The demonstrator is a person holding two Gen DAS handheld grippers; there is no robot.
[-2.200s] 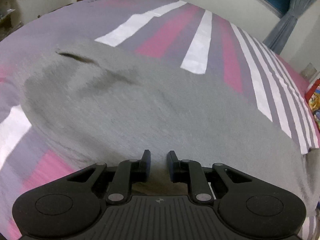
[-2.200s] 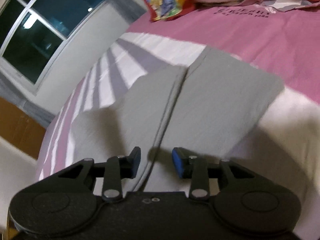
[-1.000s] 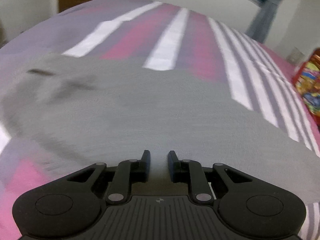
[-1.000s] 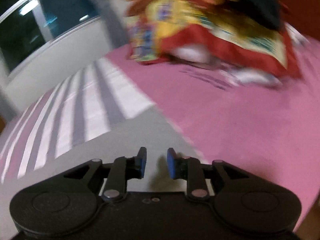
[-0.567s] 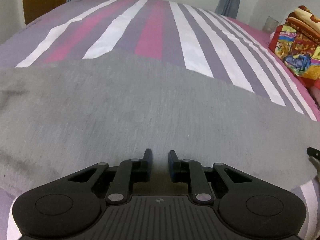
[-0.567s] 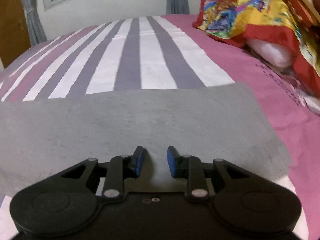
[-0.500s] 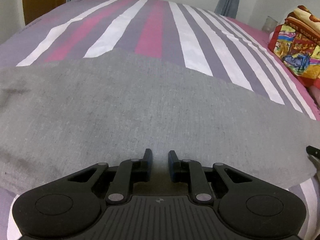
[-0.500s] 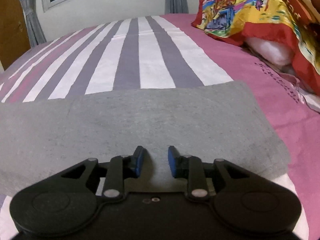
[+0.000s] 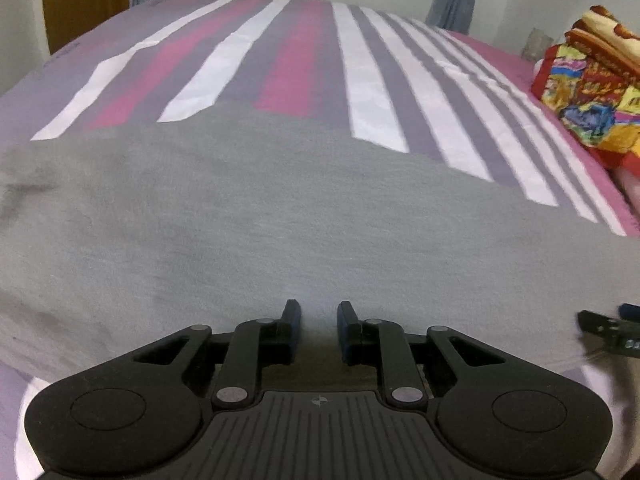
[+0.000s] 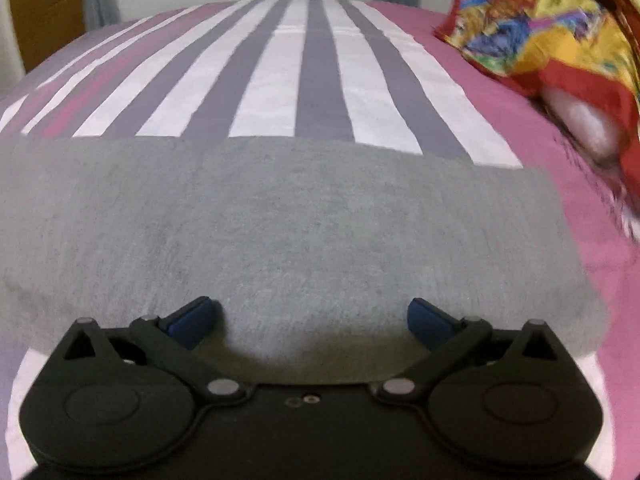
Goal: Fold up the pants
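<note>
Right tongs [image 10: 310, 318] opening over pants [image 10: 280, 232] edge

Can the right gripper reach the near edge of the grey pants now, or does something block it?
Probably yes. The right gripper has its jaws opening wide, with the near edge of the grey pants lying flat on the striped bedsheet just between and below its fingertips. Nothing sits between them.

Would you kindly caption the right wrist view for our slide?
Right hand-held gripper, jaws opening, above the folded grey knit pants on a striped pink, white and purple bedsheet.
</note>
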